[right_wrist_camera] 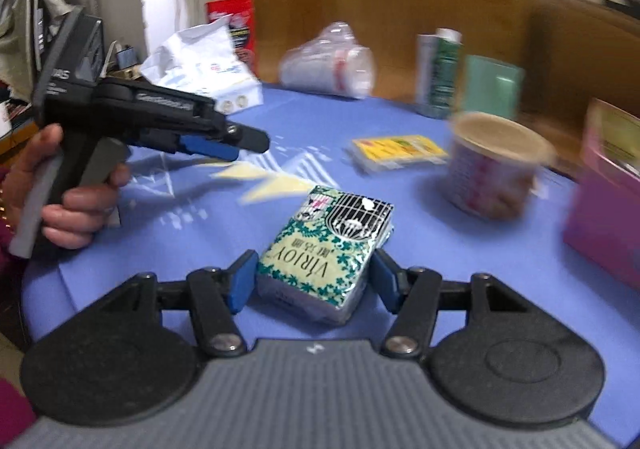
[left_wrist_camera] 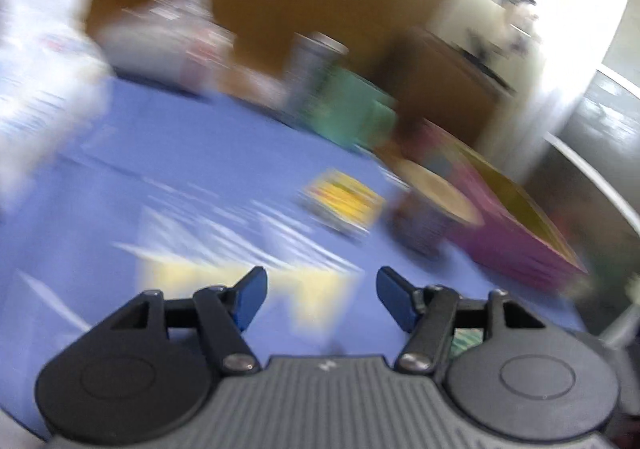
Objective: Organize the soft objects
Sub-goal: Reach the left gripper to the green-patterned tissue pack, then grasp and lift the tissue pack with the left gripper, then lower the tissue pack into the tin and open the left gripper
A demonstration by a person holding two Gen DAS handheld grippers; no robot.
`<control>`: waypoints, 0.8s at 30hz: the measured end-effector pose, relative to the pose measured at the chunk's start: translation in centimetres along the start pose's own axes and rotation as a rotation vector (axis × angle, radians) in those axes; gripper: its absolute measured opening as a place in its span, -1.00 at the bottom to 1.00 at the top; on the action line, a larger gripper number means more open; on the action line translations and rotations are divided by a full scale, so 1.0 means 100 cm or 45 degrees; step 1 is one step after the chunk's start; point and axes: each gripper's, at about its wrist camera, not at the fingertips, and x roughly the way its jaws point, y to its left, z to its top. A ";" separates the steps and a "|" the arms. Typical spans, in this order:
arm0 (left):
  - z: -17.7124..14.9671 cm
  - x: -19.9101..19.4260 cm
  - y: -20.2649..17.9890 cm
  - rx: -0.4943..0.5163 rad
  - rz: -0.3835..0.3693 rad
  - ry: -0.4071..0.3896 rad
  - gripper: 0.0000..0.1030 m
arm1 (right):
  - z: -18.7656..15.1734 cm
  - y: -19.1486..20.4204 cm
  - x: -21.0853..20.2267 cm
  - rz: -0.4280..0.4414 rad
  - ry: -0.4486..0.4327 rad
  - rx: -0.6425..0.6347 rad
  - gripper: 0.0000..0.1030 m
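The right claw is seen spread around a green-patterned tissue pack, one blue finger at each side of it; whether the pads already press on the wrapper cannot be told, and the pack appears to rest on the blue surface. The left claw is held wide with nothing between its fingers, and in the right wrist view it hangs above the surface, off to the left of the right claw.

The step in hand is judged to be the grasp of the tissue pack. It would be done best with the fingers closed squarely across the pack's short sides and with gentle pressure only, since the soft pack will likely give and the slick wrapper could slip if it is pinched near a corner.

Farther ahead of the right claw lies a yellow flat packet, and to the right of that a round tub with a tan lid is seen; its contents are hidden. At the far right stands a pink box, whose yellow inside shows in the left wrist view, though what lies in it cannot be made out through the blur. A green box, a tall carton and crumpled plastic bags are ranged along the far edge.
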 end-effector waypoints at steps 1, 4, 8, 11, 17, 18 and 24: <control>-0.003 0.005 -0.016 0.028 -0.054 0.038 0.18 | -0.005 -0.004 -0.007 -0.024 -0.009 0.020 0.26; -0.015 0.023 -0.063 0.171 -0.138 0.147 0.17 | -0.017 -0.012 -0.019 -0.071 -0.019 0.076 0.34; -0.028 0.045 -0.099 0.284 -0.146 0.231 0.04 | -0.026 -0.017 -0.026 -0.062 -0.055 0.089 0.19; -0.024 0.058 -0.126 0.339 -0.119 0.246 0.04 | -0.028 -0.021 -0.029 -0.087 -0.089 0.096 0.14; 0.016 0.082 -0.189 0.456 -0.208 0.160 0.04 | -0.022 -0.049 -0.061 -0.275 -0.305 0.091 0.14; 0.022 0.087 -0.202 0.480 -0.221 0.145 0.04 | -0.020 -0.056 -0.066 -0.315 -0.336 0.092 0.14; 0.050 0.149 -0.270 0.511 -0.246 0.119 0.16 | -0.003 -0.116 -0.079 -0.537 -0.430 0.144 0.15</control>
